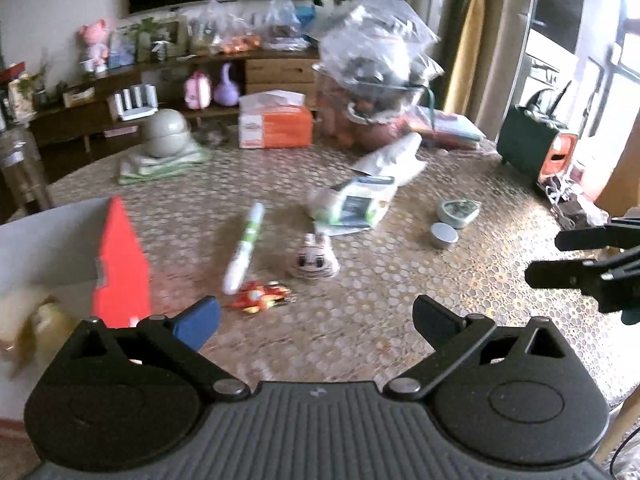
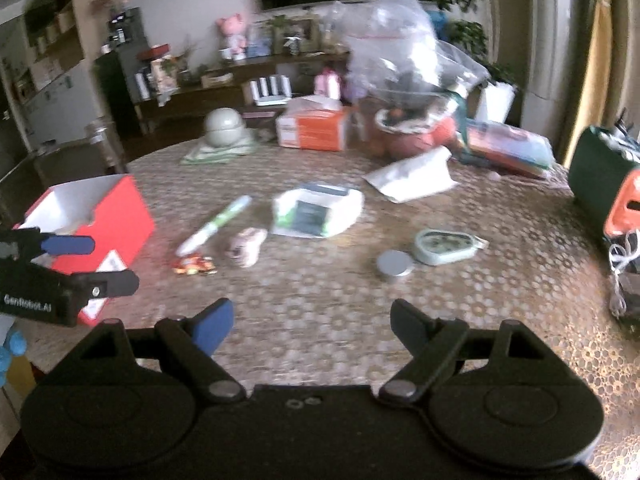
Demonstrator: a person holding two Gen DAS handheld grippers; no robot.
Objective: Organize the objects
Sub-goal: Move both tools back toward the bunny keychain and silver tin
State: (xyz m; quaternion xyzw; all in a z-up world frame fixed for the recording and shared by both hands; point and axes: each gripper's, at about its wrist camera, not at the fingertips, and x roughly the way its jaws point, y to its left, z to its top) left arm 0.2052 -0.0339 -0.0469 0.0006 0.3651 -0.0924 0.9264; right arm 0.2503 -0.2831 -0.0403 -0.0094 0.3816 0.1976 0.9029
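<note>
Little of the tidying looks done. Loose items lie scattered across the patterned table: a green-and-white pen, a small orange toy just beside its tip, a pink plush, a wipes packet, a round tin and a heart-shaped tin next to it. The red box stands open at the table's left edge; whether anything lies inside cannot be told. The left gripper is spread wide and holds nothing; the right gripper also gapes empty. Every item likely remains to be sorted.
</note>
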